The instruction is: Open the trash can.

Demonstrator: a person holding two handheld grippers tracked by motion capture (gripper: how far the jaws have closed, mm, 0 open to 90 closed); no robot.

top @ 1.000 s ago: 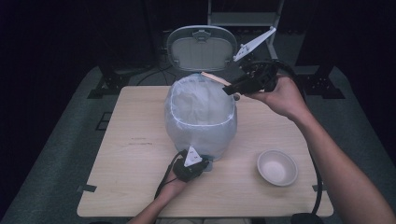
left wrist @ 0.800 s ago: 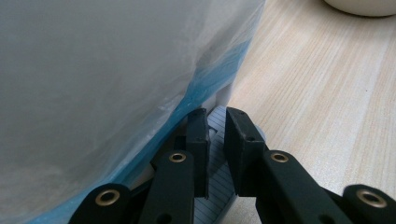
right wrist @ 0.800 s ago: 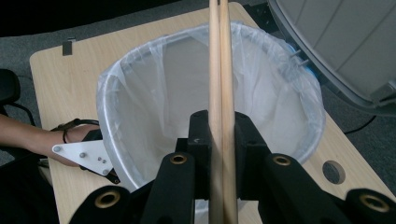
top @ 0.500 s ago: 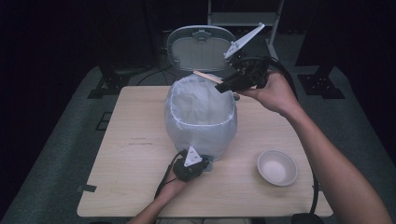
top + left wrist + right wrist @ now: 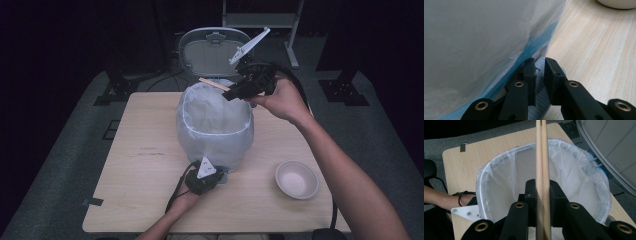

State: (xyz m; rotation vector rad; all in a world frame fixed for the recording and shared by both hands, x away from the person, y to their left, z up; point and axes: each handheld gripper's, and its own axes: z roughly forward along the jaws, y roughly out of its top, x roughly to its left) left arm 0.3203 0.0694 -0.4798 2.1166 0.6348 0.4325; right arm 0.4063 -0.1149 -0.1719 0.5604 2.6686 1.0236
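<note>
Dark room, pale wooden table (image 5: 150,165) sitting in the middle; a bin (image 5: 215,127) lined with a whitish bag (image 5: 506,192) is standing on it, lid (image 5: 212,50) tipped up behind; a small bowl (image 5: 296,179) is lying near the right front corner, well apart from the bin. The right gripper (image 5: 235,91) is hovering over the bin's far rim, jaws clamped on a pair of chopsticks (image 5: 541,157) poking out across the opening. The left gripper (image 5: 220,176) is resting low at the bin's front base, jaws pinching the grey ribbed pedal (image 5: 540,100) there, touching the bag's blue edge.
</note>
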